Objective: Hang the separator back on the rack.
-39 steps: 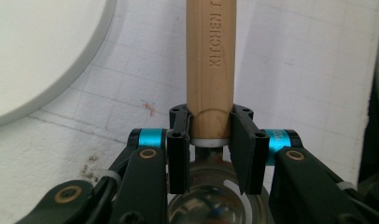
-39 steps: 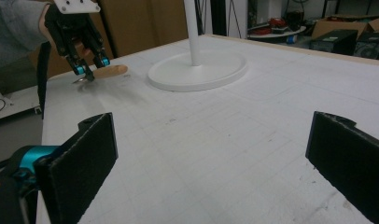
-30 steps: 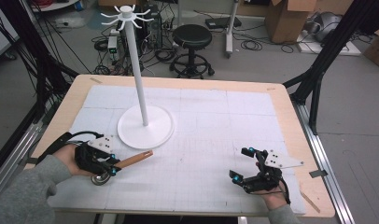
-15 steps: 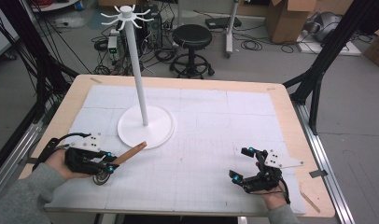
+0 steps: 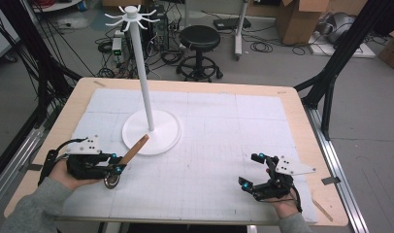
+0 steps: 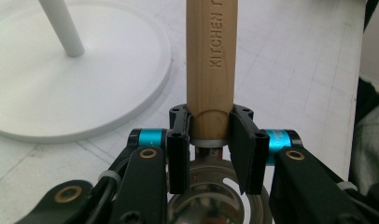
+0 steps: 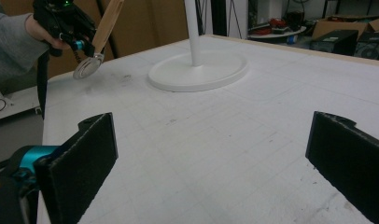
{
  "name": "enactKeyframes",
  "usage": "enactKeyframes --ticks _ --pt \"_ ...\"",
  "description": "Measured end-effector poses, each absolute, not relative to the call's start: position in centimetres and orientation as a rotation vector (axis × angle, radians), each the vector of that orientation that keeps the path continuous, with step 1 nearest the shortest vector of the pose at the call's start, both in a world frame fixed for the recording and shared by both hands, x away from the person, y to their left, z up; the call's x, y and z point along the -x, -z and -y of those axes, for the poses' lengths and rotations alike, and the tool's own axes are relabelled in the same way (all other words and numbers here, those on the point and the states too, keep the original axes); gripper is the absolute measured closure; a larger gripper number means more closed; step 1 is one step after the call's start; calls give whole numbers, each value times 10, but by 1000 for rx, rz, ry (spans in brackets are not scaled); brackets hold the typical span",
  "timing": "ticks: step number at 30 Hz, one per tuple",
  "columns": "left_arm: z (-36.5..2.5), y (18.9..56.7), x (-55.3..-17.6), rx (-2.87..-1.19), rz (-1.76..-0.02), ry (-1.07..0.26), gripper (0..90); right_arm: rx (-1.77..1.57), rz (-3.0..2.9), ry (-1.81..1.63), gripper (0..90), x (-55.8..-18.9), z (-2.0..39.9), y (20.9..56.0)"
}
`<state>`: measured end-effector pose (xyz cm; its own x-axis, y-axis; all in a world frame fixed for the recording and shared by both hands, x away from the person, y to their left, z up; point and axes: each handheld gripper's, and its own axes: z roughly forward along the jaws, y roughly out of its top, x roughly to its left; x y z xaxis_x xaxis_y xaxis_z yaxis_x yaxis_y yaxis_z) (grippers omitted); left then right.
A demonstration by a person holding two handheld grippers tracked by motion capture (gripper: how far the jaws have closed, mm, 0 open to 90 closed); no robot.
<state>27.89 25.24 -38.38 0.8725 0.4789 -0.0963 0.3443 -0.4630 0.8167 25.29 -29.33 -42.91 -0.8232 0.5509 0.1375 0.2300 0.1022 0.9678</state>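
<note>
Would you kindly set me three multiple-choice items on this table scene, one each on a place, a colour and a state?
1. Where does the white stand rest?
A. on the table's left half
B. at the table's right edge
C. on the floor

2. What colour is the handle of the utensil?
A. black
B. light wood
C. red

3. How is the right claw?
A. shut on the utensil
B. shut on the stand
C. open, holding nothing

Answers:
1 A: in the high view its round base sits left of the middle.
2 B: the left claw view shows pale wood between its pads.
3 C: the right claw view shows wide jaws with bare table between.
</note>
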Motion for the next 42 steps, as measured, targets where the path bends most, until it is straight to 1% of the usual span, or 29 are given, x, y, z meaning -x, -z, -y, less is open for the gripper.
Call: enactKeyframes --ticks 5,18,24,42 --pt "-254 379 -277 -2014 -591 -205 694 -773 -2123 -1787 12 -253 293 429" --pt "-250 375 -279 -1911 -630 -262 694 -774 -2124 -1785 12 -252 294 429" --pt "-256 368 -279 -1846 -655 -289 694 -773 -2130 -1783 12 -253 293 429" --pt "-264 351 -279 -1760 -681 -348 694 -767 -2132 -1787 12 -254 292 429"
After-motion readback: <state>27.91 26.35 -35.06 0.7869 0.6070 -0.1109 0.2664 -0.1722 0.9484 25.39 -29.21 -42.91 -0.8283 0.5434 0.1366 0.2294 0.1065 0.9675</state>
